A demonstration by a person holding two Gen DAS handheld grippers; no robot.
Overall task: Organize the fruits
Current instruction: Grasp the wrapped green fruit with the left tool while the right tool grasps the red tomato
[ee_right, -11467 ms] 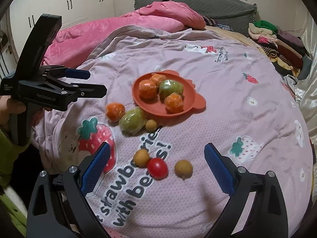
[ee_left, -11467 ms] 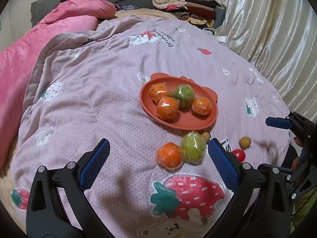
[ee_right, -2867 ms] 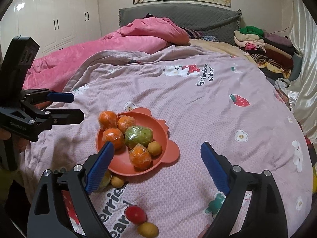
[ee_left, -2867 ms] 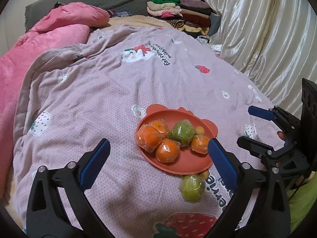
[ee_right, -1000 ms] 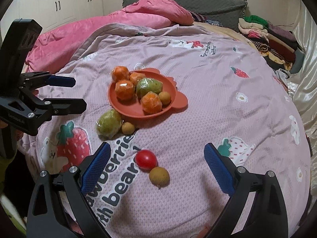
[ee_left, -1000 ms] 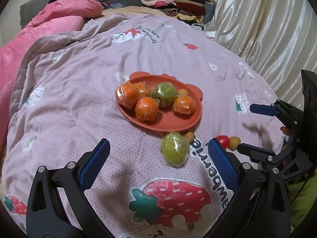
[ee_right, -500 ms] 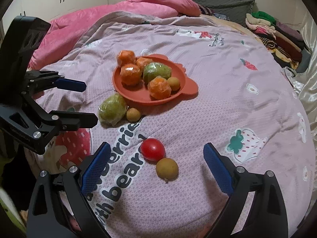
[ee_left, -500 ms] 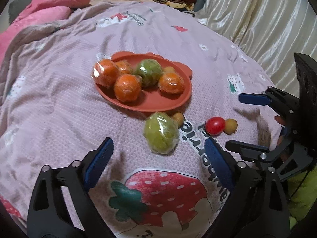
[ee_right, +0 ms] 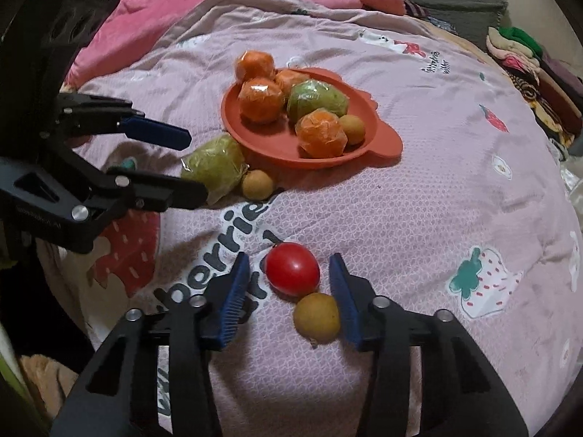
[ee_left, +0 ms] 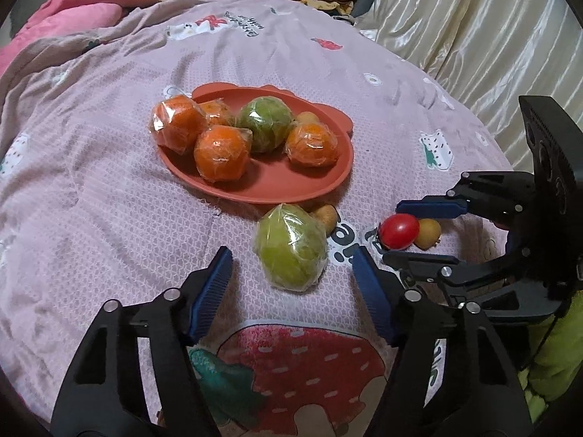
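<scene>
Between R gripper (ee_right: 288, 284) pads: red tomato (ee_right: 291, 268), just ahead of tips; jaws closing, not gripping yet. Small yellow fruit (ee_right: 317, 317) touches it, close to the right pad. L gripper (ee_left: 291, 273), half-closed, empty, straddles wrapped green fruit (ee_left: 291, 245) beside plate (ee_left: 277, 185).

Four plastic-wrapped orange fruits (ee_left: 222, 153). Two plastic-wrapped green fruits (ee_left: 291, 247): one on the dish, one on the bedspread. Three small round yellow-brown fruits (ee_right: 316, 317): one on the dish, two off it. One smooth red tomato (ee_right: 292, 268). One terracotta-coloured dish with ear-shaped tabs (ee_right: 284, 153).
</scene>
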